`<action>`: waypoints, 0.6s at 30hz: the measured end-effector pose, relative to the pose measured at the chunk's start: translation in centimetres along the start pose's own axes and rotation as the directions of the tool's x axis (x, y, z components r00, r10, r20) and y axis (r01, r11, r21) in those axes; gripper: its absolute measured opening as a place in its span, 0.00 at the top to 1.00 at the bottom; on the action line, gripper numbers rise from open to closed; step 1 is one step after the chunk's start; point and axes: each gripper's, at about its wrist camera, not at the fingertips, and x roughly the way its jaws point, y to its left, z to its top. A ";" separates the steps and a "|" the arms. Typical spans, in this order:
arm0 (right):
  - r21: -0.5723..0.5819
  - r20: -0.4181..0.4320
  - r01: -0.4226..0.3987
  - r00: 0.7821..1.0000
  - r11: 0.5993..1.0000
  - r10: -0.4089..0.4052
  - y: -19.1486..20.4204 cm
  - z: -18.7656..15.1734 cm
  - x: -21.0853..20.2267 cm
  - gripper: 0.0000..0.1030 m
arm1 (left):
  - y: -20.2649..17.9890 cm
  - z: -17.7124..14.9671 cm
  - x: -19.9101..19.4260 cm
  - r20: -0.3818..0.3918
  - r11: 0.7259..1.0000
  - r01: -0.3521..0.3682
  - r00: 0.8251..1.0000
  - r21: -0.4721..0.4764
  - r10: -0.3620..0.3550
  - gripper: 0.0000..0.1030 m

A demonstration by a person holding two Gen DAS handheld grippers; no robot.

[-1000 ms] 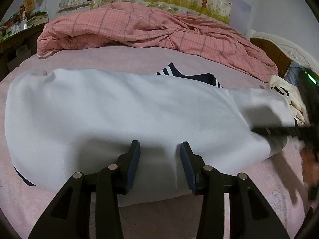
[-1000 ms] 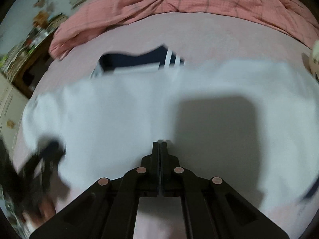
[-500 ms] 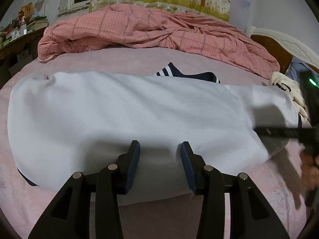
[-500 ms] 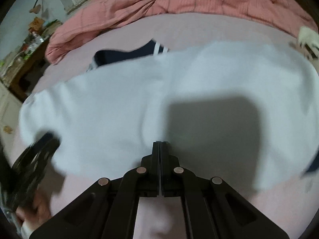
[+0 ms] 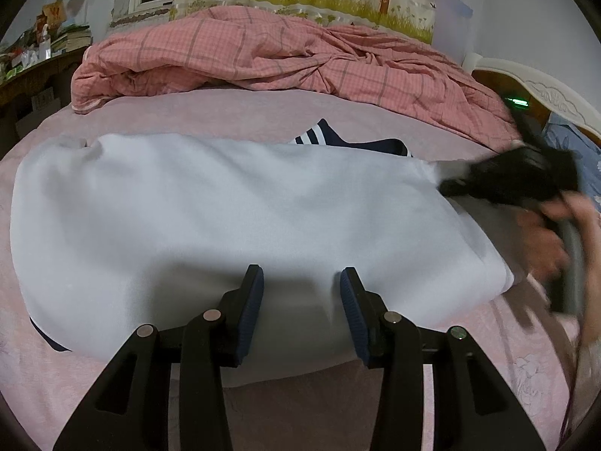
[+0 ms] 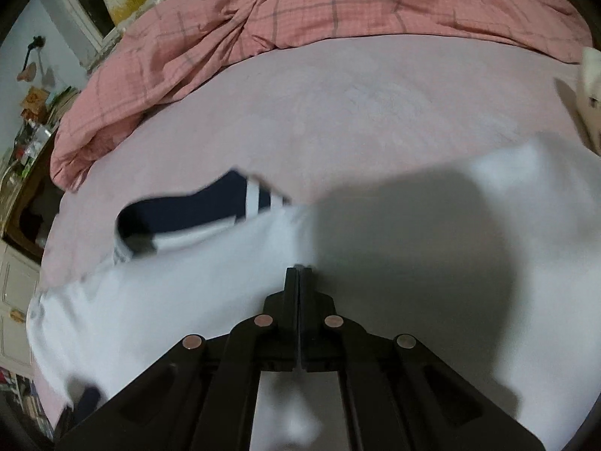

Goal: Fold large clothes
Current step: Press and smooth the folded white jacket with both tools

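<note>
Presently, step in hand: a judgement, the long folded strip is made and the crosswise fold of one end is about to start.
Garment: the large pale white fleece garment [image 5: 233,218] lies flat as a long band across the pink bed sheet [image 5: 225,112], with a navy white-striped cuff [image 5: 323,137] showing at its far edge.
Left gripper: the left gripper [image 5: 298,293] hovers over the garment's near edge, jaws wide apart, nothing between the blue pads [image 5: 251,300].
Right gripper: the right gripper [image 6: 298,274] has its jaws pressed together above the cloth; no fabric shows between them. From the left wrist view it is blurred at the garment's right end.
Background: a rumpled pink checked quilt [image 5: 281,52] lies well beyond.
Next move: likely, each gripper must pinch a corner of one end and carry it over the middle, keeping the layers aligned.
</note>
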 end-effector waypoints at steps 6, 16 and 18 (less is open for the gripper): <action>-0.217 0.085 -0.023 0.995 0.976 0.042 1.8 -8.7 -4.2 1.00 | 0.4 0.3 -0.8 0.018 0.999 0.032 0.999 -0.010 -0.032 0.58; -0.093 0.112 -0.146 0.981 0.985 0.156 -1.6 -9.9 -4.3 1.00 | 2.6 6.9 2.7 -0.211 0.989 0.010 0.977 -0.149 -0.042 0.75; -0.119 0.125 -0.110 0.984 0.987 0.125 -1.0 -10.2 -4.4 1.00 | 2.2 8.2 4.7 -0.236 0.993 -0.012 0.972 -0.115 -0.016 0.81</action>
